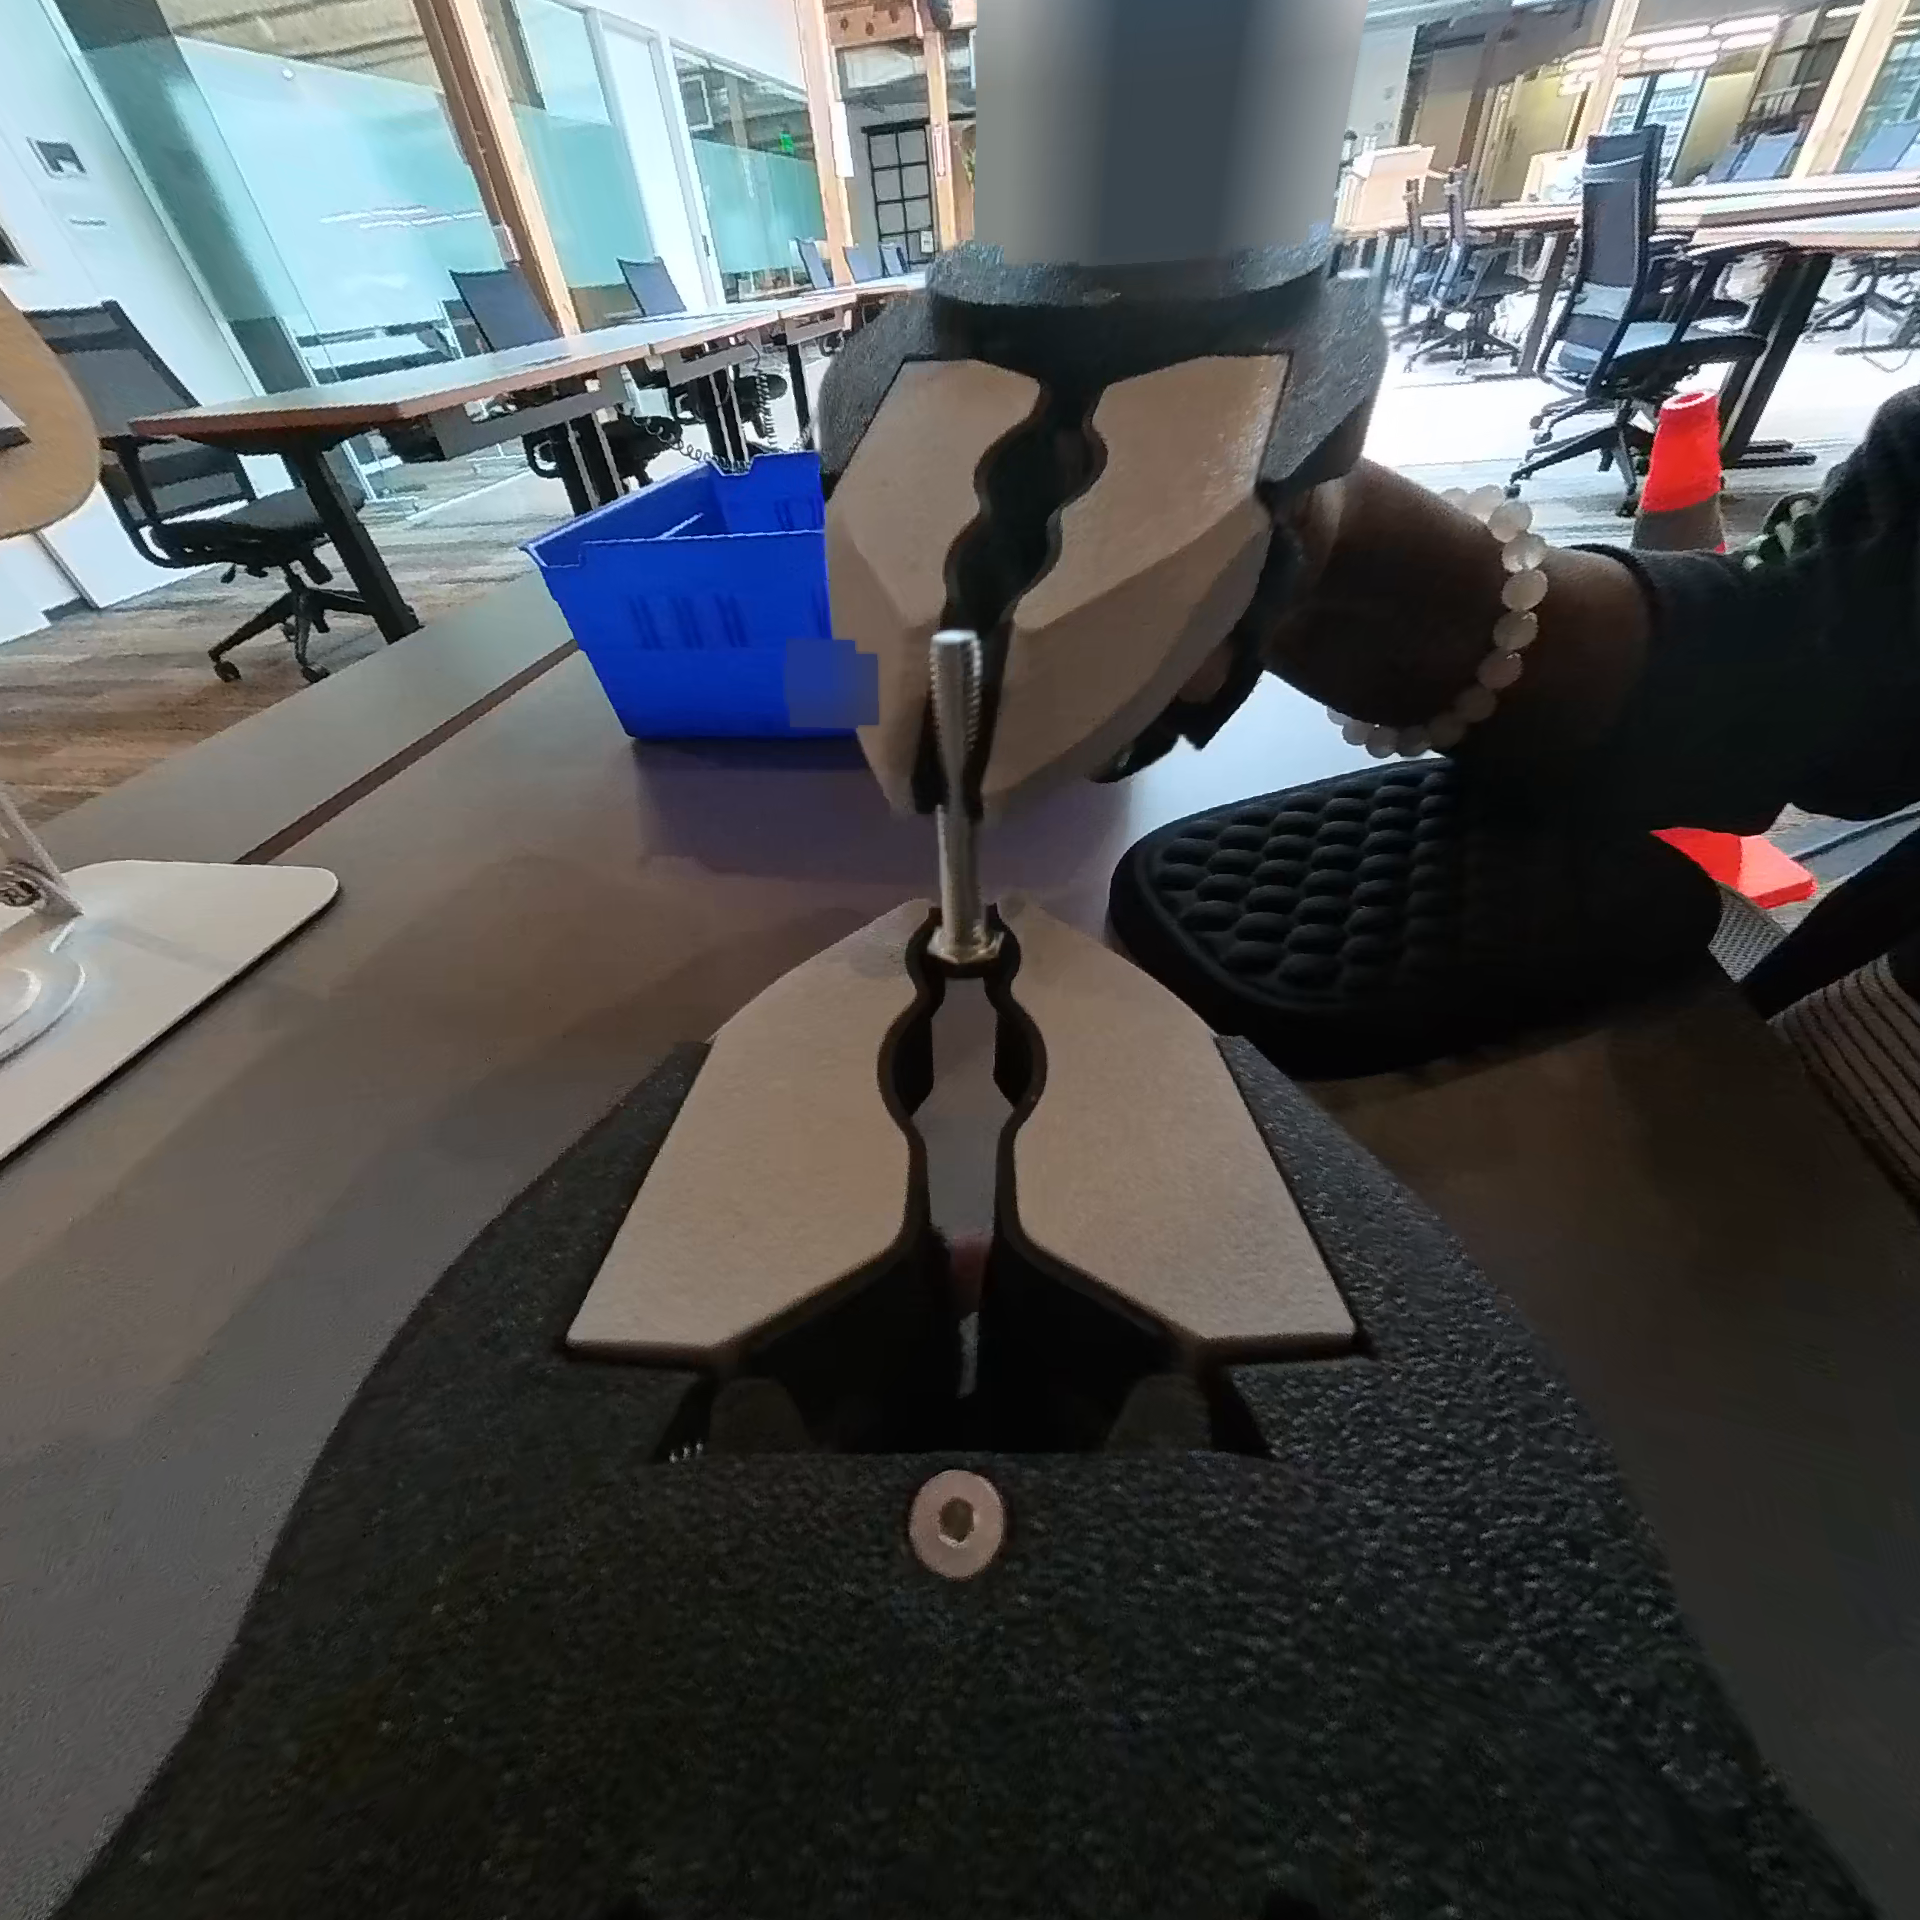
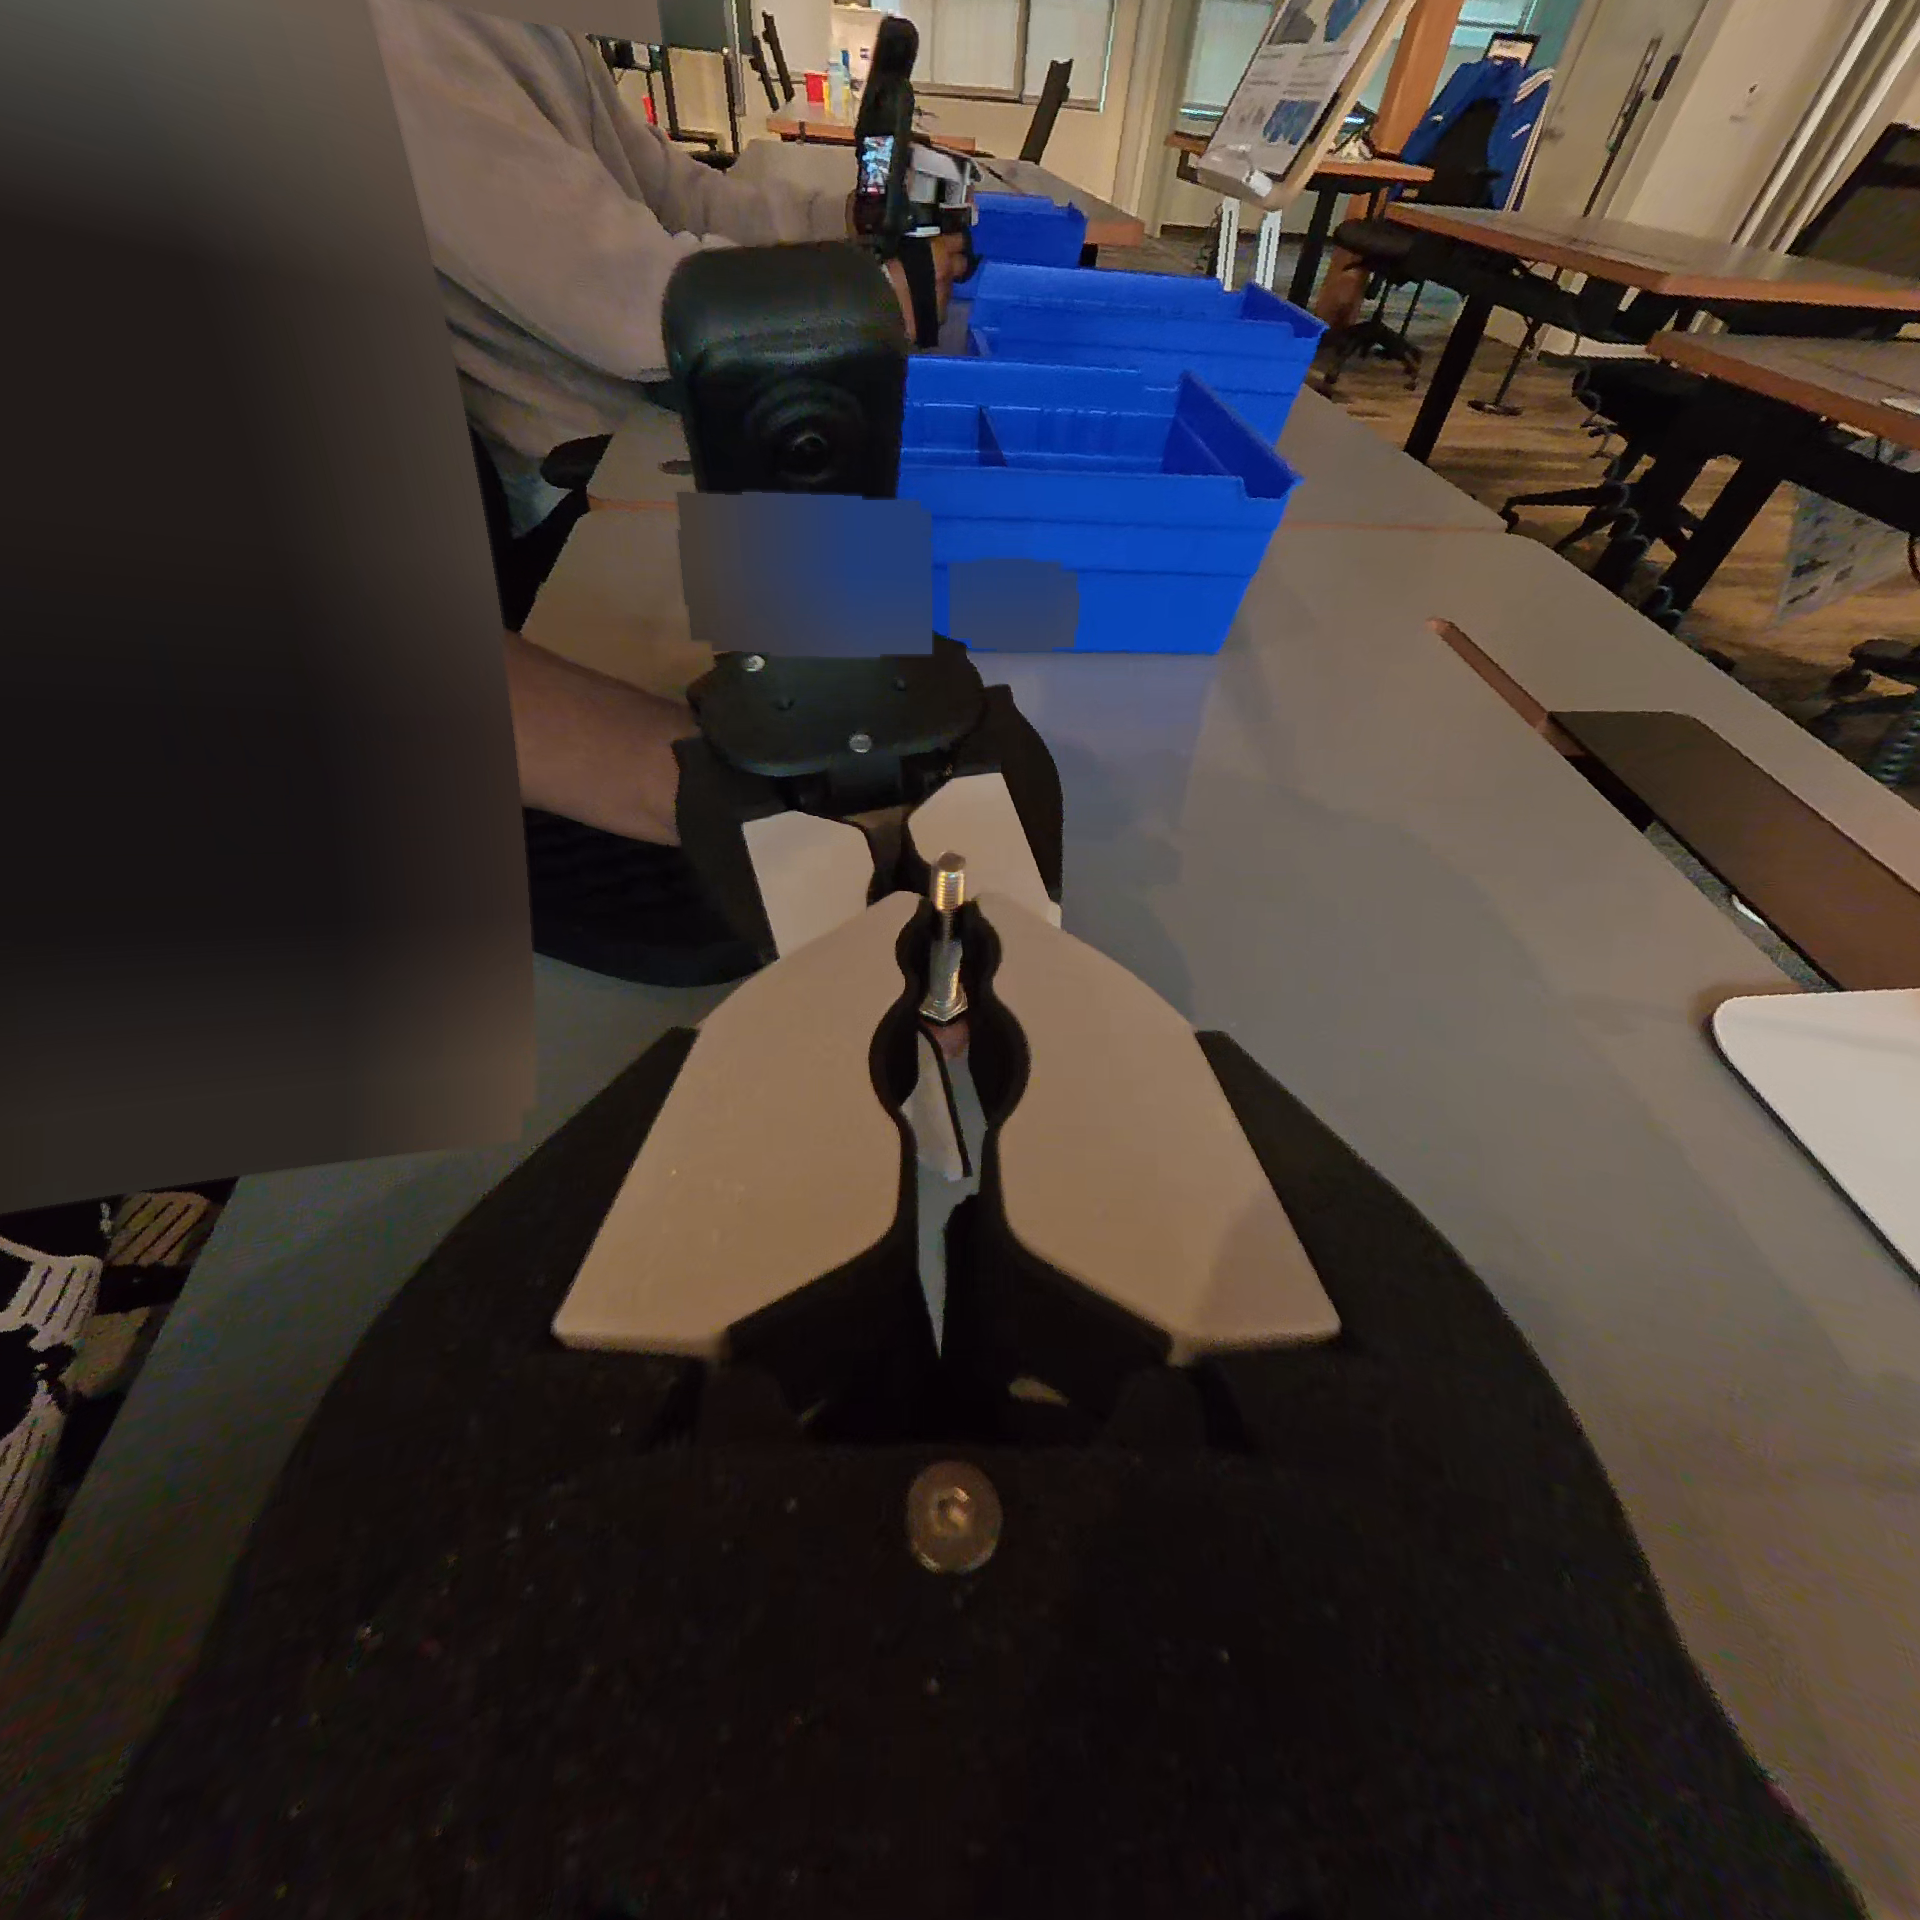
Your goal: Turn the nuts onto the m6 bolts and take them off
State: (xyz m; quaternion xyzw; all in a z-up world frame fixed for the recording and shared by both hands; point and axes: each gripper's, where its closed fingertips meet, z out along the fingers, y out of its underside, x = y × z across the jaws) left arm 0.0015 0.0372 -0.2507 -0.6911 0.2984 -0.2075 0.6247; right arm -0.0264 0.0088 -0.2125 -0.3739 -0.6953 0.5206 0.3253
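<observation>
Out front in the left wrist view, our left claw [image 1: 964, 940] is pinched nearly closed on the nut [image 1: 963, 945] at the low end of the silver bolt [image 1: 958, 790]. The bolt stands upright above the counter [image 1: 436, 935]. Higher up, the right claw [image 1: 951, 774] comes down from above and clamps the shank, with a braceleted hand [image 1: 1382, 613] behind it. Only this view shows the orange cone [image 1: 1683, 457] and the single blue bin [image 1: 707, 603].

In the right wrist view, our right claw [image 2: 948, 935] squeezes the bolt [image 2: 945, 935] near the tips, thread end poking out, nut [image 2: 943, 1006] sitting lower between the fingers. The left claw's tips are hidden here behind our fingers; its body and camera face us. Here we see the row of blue bins [image 2: 1091, 499] and a seated person's sleeve [image 2: 540, 239].
</observation>
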